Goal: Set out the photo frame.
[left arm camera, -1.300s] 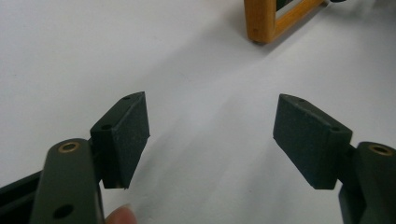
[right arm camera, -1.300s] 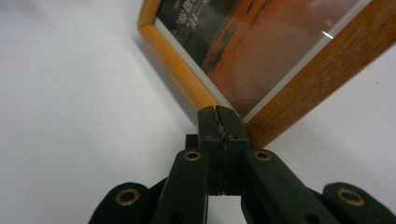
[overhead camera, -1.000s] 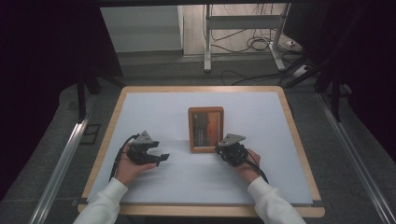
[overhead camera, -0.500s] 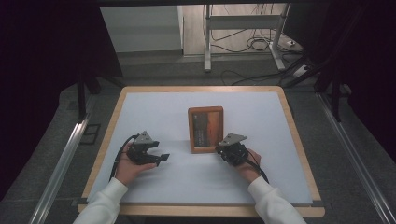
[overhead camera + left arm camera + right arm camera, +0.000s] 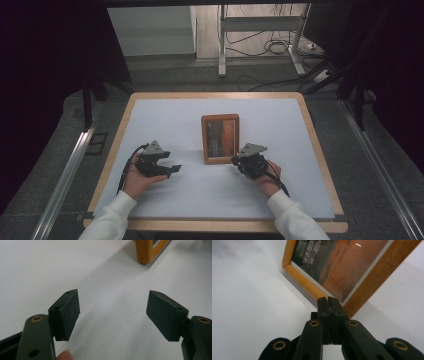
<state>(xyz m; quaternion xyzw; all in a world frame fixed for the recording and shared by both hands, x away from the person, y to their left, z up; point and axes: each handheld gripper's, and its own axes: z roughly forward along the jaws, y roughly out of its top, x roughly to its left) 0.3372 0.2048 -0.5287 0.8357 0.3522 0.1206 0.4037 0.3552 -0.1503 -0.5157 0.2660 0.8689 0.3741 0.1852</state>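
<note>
Nothing moved, right hand-held gripper (image 5: pixel 329 301) clenched empty just before picture frame (image 5: pixel 220 138), left hand-held gripper (image 5: pixel 112 312) released

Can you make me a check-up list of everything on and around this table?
Surface: white table top with a wooden rim, looks clean.
Job's things: one wooden picture frame near the middle, holding a dark orange picture.
Clutter: nothing seen.
Grippers: left gripper has its fingers wide apart, with nothing between them. Right gripper has its fingers pressed together, tip at the frame's near edge; touching or not, cannot tell.
Cables: a black cable loops from the left gripper; more cables lie on the floor behind.
Surroundings: metal stand legs behind, dark curtains at the sides.
</note>
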